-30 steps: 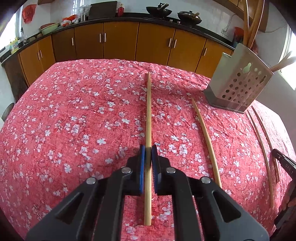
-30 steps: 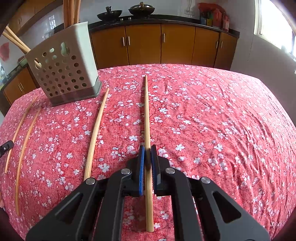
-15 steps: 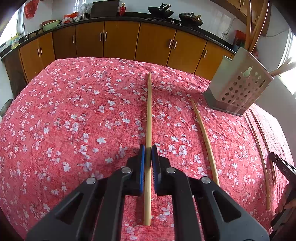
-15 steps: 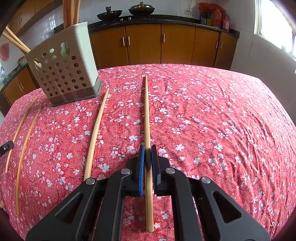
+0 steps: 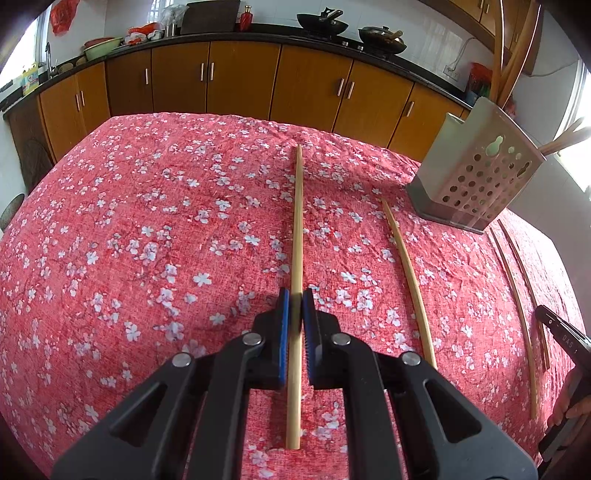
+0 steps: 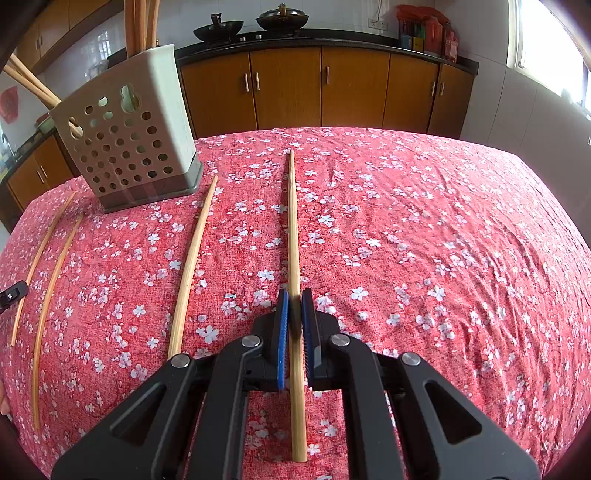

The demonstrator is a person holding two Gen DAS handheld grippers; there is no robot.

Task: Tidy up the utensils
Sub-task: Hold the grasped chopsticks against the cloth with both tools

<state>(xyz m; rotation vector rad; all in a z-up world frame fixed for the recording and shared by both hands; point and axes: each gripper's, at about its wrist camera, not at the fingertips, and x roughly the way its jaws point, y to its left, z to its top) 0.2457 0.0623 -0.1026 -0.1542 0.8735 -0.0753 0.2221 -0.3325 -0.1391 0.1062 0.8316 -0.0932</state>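
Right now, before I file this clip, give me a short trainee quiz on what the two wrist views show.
1. True or false: the left claw is empty.
2. In the right wrist view, where does the holder stand relative to the chopstick in the right claw? A) to its left B) to its right C) on top of it
3. What sticks out of the holder's top?
Key: 1 false, it is shut on a chopstick. 2 A. 3 more chopsticks.

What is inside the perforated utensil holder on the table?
Several long wooden sticks, probably chopsticks, rise out of the utensil holder; one stick leans out sideways. Its walls hide their lower ends and anything else inside.
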